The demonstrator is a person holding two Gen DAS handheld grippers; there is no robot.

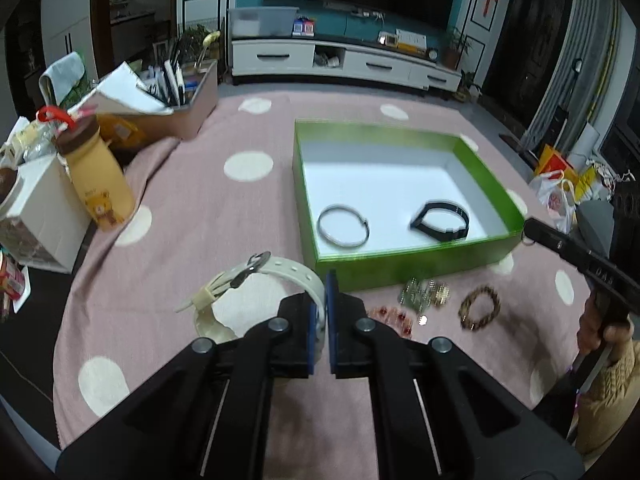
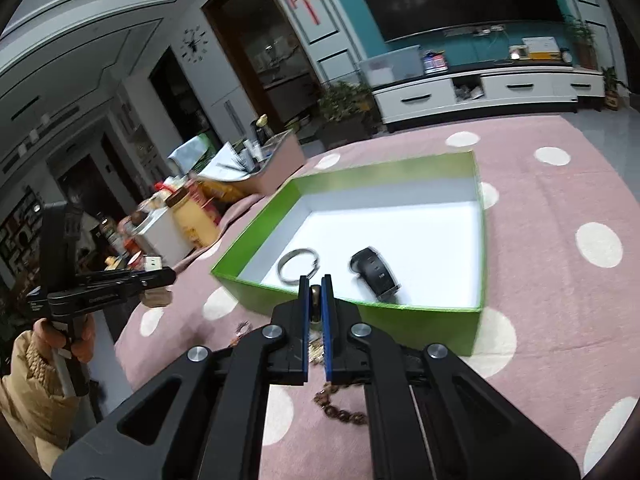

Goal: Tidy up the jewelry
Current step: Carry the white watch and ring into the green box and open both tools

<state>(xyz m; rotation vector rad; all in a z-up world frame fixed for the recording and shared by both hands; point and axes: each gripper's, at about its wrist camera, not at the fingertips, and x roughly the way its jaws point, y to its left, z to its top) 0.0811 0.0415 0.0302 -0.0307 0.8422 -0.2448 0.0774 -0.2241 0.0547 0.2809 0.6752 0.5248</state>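
My left gripper (image 1: 326, 282) is shut on the strap of a cream watch (image 1: 280, 274), which hangs off to the left above the pink dotted tablecloth (image 1: 208, 208). My right gripper (image 2: 315, 280) is shut on a small gold-coloured ring (image 2: 315, 300), just in front of the green box's near wall (image 2: 420, 316). A silver bangle (image 1: 343, 231) and a black band (image 1: 442, 220) lie inside the box (image 1: 400, 268). A gold piece (image 1: 424, 294), a brown bead bracelet (image 1: 480, 307) and a red bead bracelet (image 1: 390, 318) lie on the cloth before the box.
A yellow bear bottle (image 1: 100, 188), a white carton (image 1: 40, 216) and a pink organiser with pens (image 1: 192, 108) crowd the table's left side. Bags (image 1: 560, 196) sit on the floor beyond the right edge. A sleeve and hand (image 2: 44, 360) hold the left gripper.
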